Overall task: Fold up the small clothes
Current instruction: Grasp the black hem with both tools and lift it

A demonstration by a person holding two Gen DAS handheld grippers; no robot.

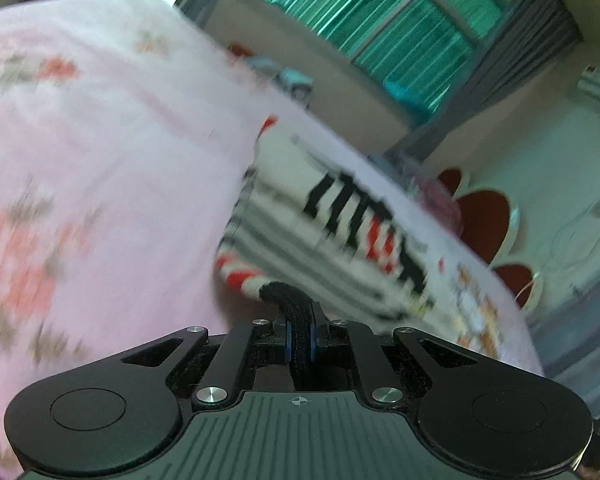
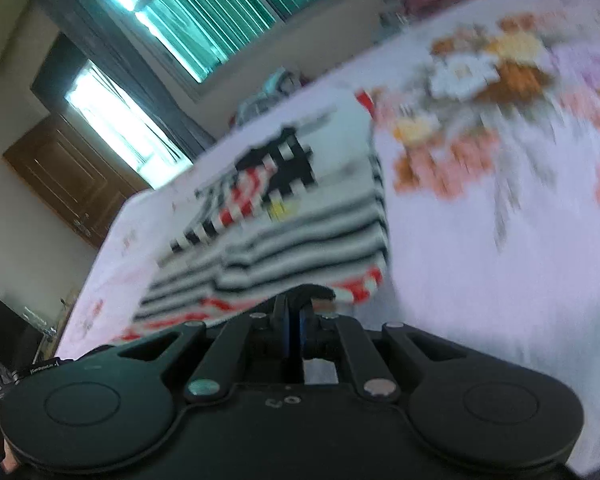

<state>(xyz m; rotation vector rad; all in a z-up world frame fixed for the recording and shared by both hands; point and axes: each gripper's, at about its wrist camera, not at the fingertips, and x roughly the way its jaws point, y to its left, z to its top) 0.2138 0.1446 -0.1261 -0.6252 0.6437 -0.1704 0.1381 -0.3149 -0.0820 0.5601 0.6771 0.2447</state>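
Observation:
A small striped garment (image 1: 320, 240), white with grey stripes, black and red print and red-and-white trim, lies on a pink floral bed sheet (image 1: 92, 152). My left gripper (image 1: 299, 320) is shut on the garment's black edge at its near corner. In the right wrist view the same garment (image 2: 292, 208) lies on the sheet (image 2: 480, 240), and my right gripper (image 2: 294, 316) is shut on its near red-trimmed edge, with dark fabric between the jaws. Both views are blurred by motion.
A window with green blinds (image 1: 380, 28) and grey curtains is behind the bed. Red flower-shaped seats (image 1: 484, 220) stand beyond the bed's edge. A brown door (image 2: 64, 176) is at the left in the right wrist view. Other clothes (image 2: 268, 92) lie at the bed's far end.

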